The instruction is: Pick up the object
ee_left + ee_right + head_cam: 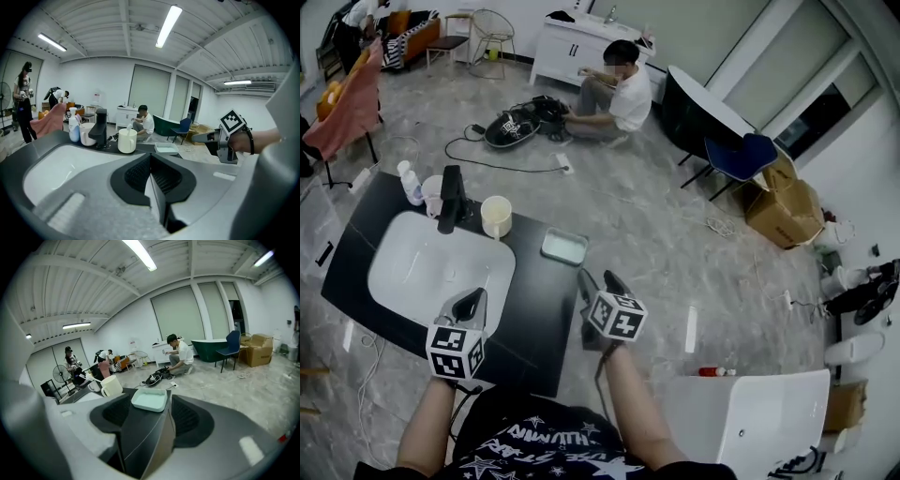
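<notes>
A pale green shallow tray (563,247) lies at the far right corner of the black counter (539,314). My right gripper (599,280) hovers open at the counter's right edge, just short of the tray (150,400), which sits ahead between the spread jaws. My left gripper (474,298) is shut with nothing in it, low over the near edge of the white sink (403,272). In the left gripper view its pads meet along a line at the gripper (151,171), with the tray (166,148) far ahead.
A black faucet (450,199), a cream mug (496,217), a white cup (432,193) and a bottle (410,182) stand behind the sink. A person (614,94) sits on the floor beyond. A white chair (750,417) is near right.
</notes>
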Action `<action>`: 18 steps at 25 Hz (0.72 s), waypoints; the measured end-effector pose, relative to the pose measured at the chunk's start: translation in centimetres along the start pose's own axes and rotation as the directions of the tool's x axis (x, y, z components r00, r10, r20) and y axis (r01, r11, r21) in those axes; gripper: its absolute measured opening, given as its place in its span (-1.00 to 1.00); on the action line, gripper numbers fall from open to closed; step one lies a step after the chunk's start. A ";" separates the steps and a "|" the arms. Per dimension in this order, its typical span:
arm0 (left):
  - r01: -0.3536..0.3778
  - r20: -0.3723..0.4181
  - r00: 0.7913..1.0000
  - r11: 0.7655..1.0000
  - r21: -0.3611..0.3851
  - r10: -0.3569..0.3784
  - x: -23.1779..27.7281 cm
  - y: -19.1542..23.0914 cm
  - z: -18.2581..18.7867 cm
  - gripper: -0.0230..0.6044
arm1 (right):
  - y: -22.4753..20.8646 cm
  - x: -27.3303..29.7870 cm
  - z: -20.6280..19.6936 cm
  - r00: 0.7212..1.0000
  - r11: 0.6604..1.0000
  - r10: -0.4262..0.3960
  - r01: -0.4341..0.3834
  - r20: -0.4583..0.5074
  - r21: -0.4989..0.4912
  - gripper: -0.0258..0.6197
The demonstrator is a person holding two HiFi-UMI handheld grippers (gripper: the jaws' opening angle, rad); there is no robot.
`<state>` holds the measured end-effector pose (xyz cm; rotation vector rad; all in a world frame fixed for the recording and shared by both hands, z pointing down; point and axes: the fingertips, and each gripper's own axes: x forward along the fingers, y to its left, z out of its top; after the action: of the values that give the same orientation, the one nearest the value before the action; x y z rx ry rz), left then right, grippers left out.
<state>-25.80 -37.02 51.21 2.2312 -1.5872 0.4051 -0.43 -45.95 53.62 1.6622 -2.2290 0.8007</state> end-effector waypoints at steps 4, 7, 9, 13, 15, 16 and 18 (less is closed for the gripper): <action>0.044 -0.018 0.999 0.999 0.009 -0.044 2.4 0.7 0.4 -0.89 | -0.8 1.9 0.6 0.999 0.999 -0.054 0.054 -0.006 0.007 -0.05; 0.069 -0.031 0.997 0.998 0.005 -0.069 4.2 1.3 0.1 -0.89 | -1.2 3.6 0.5 0.997 0.997 -0.078 0.079 -0.018 0.014 -0.05; 0.082 -0.041 0.996 0.997 0.007 -0.081 5.1 1.7 0.0 -0.89 | -1.1 4.9 0.3 0.995 0.996 -0.091 0.092 -0.028 0.024 -0.05; 0.102 -0.058 0.993 0.995 0.013 -0.102 5.9 2.0 0.0 -0.90 | -1.1 6.6 0.1 0.992 0.992 -0.118 0.120 -0.049 0.033 -0.10; 0.105 -0.062 0.993 0.994 0.009 -0.104 6.2 2.1 0.1 -0.89 | -1.1 7.2 0.2 0.991 0.992 -0.122 0.124 -0.052 0.028 -0.12; 0.105 -0.064 0.992 0.994 0.006 -0.105 6.3 2.3 0.1 -0.89 | -1.1 7.6 0.2 0.991 0.991 -0.126 0.127 -0.053 0.027 -0.12; 0.106 -0.073 0.992 0.994 -0.001 -0.106 6.6 2.7 -0.1 -0.89 | -1.3 8.2 0.0 0.988 0.990 -0.138 0.140 -0.062 0.030 -0.22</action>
<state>-26.22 -43.33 54.51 2.2635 -1.4254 0.4539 -1.84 -52.76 58.11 1.7628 -2.0447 0.8456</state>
